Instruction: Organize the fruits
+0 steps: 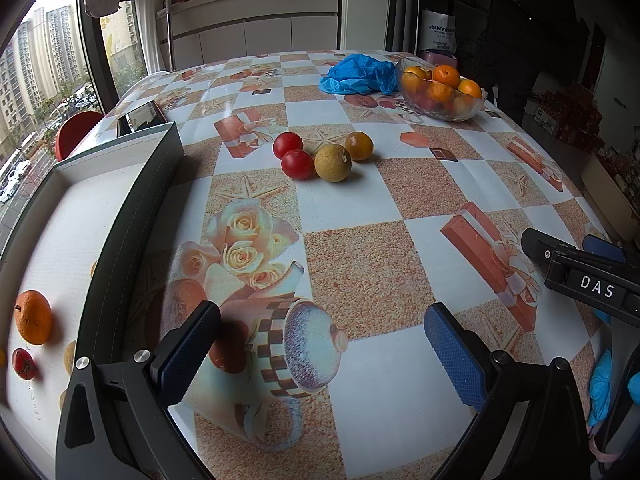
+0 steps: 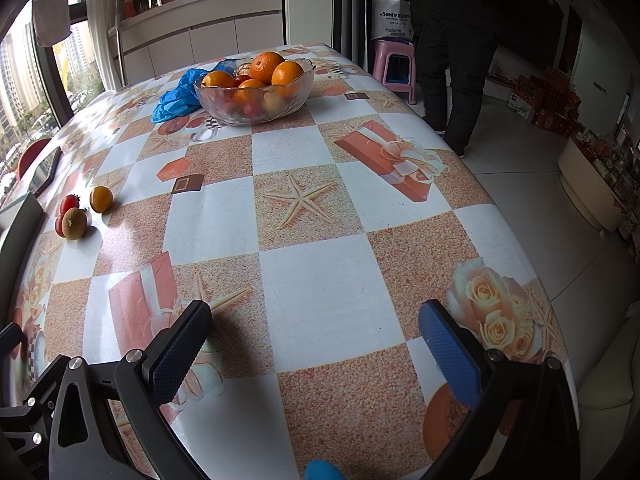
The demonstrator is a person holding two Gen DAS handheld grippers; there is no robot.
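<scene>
left tongs [image 1: 320, 348]: spread wide, nothing between them, hanging low over the surface [image 1: 360, 272]. fingers black, hard plastic, with blue pads [image 1: 454, 354] of fine knurled texture. right tongs [image 2: 314, 346]: likewise wide apart and empty, same blue knurled pads [image 2: 448, 350]. in the left wrist view the right tongs' black body shows at the right edge, white letters "das" on it.

surface: glossy checked oilcloth, white squares alternating with grainy orange-tan ones, printed with roses, starfish, gift boxes and a teapot.

loose fruit, mid-surface, in a tight cluster: two red tomatoes [image 1: 293, 155], smooth and round, touching each other; a dull yellow-green round fruit [image 1: 333, 163] with rough, speckled skin, just beside the nearer tomato; a small amber-orange fruit [image 1: 359, 145] with smooth skin, right behind it.

tray [image 1: 132, 216] at left: shallow, rectangular, dark rim, white liner. inside it an orange mandarin [image 1: 33, 317] with pebbled peel, and near it a small red tomato [image 1: 24, 363] with stem. other fruits at the tray edge are partly hidden; cannot identify them.

far side: clear glass bowl [image 2: 256, 98], wavy rim, ribbed wall, heaped with oranges [image 2: 267, 67] over reddish and pale fruit. crumpled blue plastic bag [image 2: 178, 98] touching the bowl's left side. a dark phone [image 1: 140, 117] lies beyond the tray.
</scene>
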